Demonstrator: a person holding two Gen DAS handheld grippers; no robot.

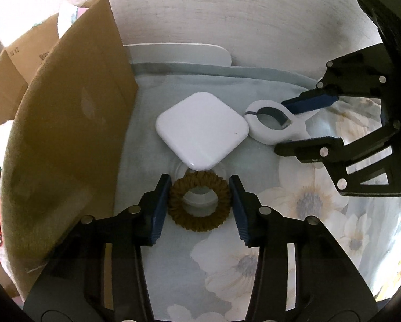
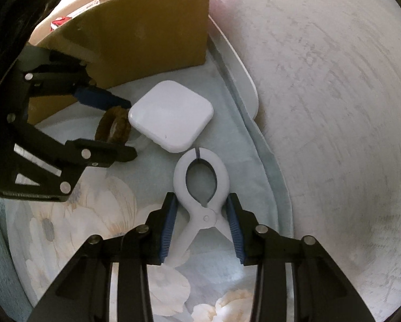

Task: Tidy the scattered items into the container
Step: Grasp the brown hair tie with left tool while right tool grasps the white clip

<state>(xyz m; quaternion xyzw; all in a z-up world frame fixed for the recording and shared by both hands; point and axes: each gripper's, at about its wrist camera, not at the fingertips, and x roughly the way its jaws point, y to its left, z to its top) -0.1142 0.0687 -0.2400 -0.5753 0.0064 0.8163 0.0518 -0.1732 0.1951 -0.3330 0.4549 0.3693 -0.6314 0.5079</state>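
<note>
Now pick-up step, both hands at once. Left gripper point(image 1: 200, 201) jaws part-closed, blue pads flanking brown knitted hair-tie ring point(image 1: 199, 201), touching or nearly; firm grip not certain. Right gripper point(image 2: 201, 221) jaws narrowed onto white plastic spring clamp point(image 2: 200, 187) at its pivot, pads against its sides. White rounded-square case point(image 1: 201, 130) lies at 12 o'clock of ring, clamp at case's 3 o'clock, all on floral cloth point(image 1: 307, 201). Brown cardboard box point(image 1: 74, 123), likely container, at 9 o'clock. Next: finish closing, lift, carry to box.
</note>
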